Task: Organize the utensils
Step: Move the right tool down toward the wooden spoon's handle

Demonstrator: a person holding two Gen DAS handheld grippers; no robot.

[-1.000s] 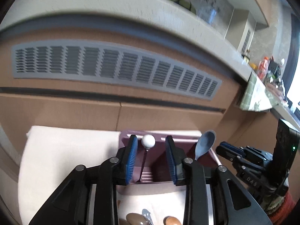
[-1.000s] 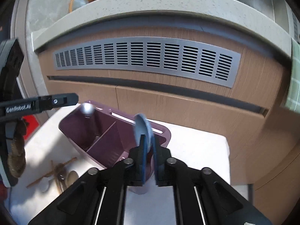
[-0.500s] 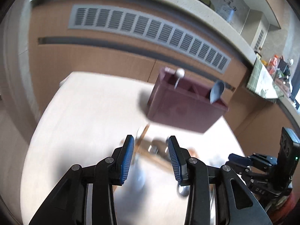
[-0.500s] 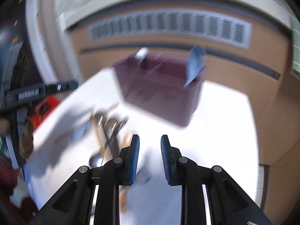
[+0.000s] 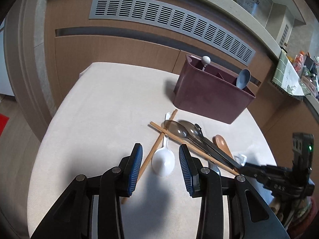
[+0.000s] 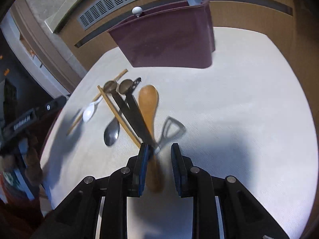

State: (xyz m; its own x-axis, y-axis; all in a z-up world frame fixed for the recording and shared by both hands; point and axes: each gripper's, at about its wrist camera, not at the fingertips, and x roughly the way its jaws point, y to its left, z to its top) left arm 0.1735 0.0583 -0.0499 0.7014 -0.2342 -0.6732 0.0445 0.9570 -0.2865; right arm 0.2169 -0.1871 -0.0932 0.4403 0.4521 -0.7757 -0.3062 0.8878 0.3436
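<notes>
Maroon holder: a plastic utensil caddy (image 5: pixel 211 97) stands upright at the far side of the tabletop (image 5: pixel 99 109), which is covered in a pale cloth.
Done so far: two pieces already stand in the caddy, a grey-blue spoon (image 5: pixel 243 78) at one end and a thin utensil with a white ball top (image 5: pixel 205 60) at the other.
Left to sort: a loose pile lies on the cloth in front of the caddy. It holds a white plastic spoon (image 5: pixel 163 162), two crossed wooden chopsticks (image 5: pixel 159 139), two dark long-handled metal spoons (image 6: pixel 123 97), a wooden spoon (image 6: pixel 148 103), a shiny metal spoon (image 6: pixel 112 132) and a small metal opener-like tool (image 6: pixel 169 131).
Left tongs: the left tongs (image 5: pixel 160 166) are spread wide and empty, their jaws having just been opening, with the white spoon's bowl lying between the pads but not pressed by them.
Right tongs: the right tongs (image 6: pixel 159 159) are spread and empty, jaws also just opened, set low over the wooden spoon's handle with nothing gripped.
Progress: early, by my reckoning, since most of the utensils are still on the cloth.
Likely step: each pair of tongs looks lined up for a fresh pick, white spoon on the left, wooden spoon on the right.
</notes>
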